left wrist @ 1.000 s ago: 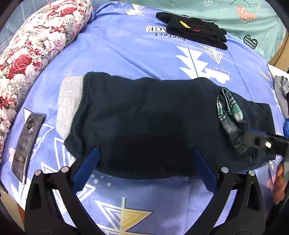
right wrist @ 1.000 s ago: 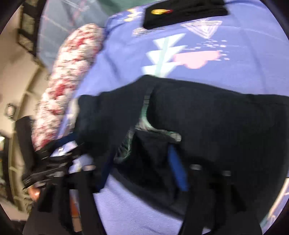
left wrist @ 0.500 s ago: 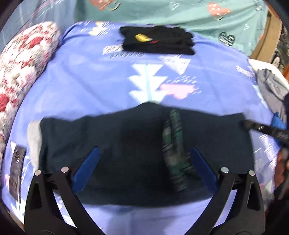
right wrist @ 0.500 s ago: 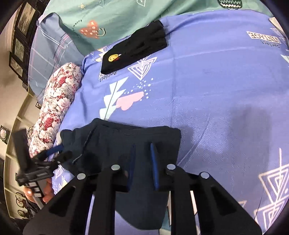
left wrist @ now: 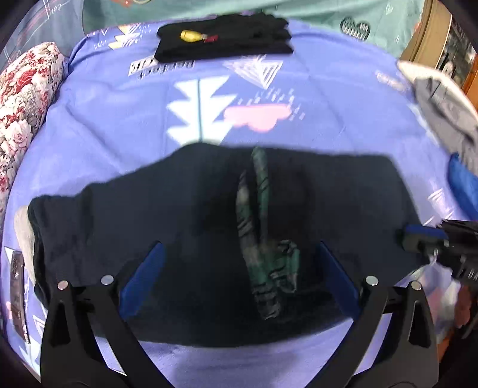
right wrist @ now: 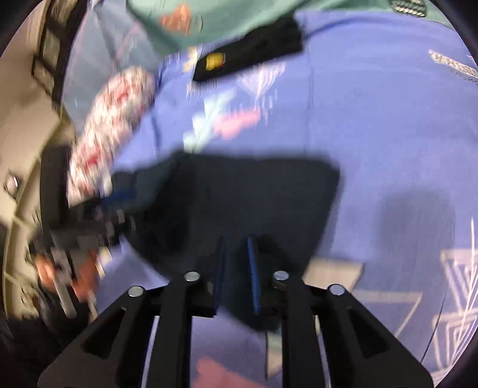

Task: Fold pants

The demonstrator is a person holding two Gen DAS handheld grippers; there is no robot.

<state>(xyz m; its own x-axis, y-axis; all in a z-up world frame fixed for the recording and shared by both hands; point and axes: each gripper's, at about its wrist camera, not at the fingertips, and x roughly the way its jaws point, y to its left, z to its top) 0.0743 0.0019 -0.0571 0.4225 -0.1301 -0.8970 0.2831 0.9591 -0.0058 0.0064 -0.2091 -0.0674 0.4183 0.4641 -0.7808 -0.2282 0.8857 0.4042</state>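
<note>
Left wrist view first: our left tongs (left wrist: 237, 268) are spread wide with nothing between the blue pads, hovering over the dark pants (left wrist: 179, 226), which lie folded lengthwise across the bed (left wrist: 343, 125). A green plaid lining (left wrist: 260, 238) has flopped out across the middle, and a grey cuff (left wrist: 22, 235) pokes out at the far left end. Main worry from here, we reckon: if the next fold goes over that loose plaid bit, it gets trapped in a lump and the stack won't sit flat. The right tongs (left wrist: 418, 235) sit at the right edge of the fabric, and a one-sided pull there could drag the whole thing crooked on the slippery-looking sheet.

The bed has a purple sheet with white trees and triangles. There's a floral bolster (left wrist: 24, 98) on the left, a folded black garment (left wrist: 224, 38) at the far end, a dark remote-like thing (left wrist: 18, 292) near the left edge, and a grey clothes pile (left wrist: 442, 101) on the right.

Right wrist view: really blurry, so take this loosely. Our right tongs (right wrist: 237, 253) are nearly closed, just a narrow gap between the pads, with the pants (right wrist: 254, 197) edge right under them. We can't tell if any cloth is actually pinched. If it isn't, a lift comes up with nothing. Teal bedding (right wrist: 239, 18) and beige room walls show behind.
</note>
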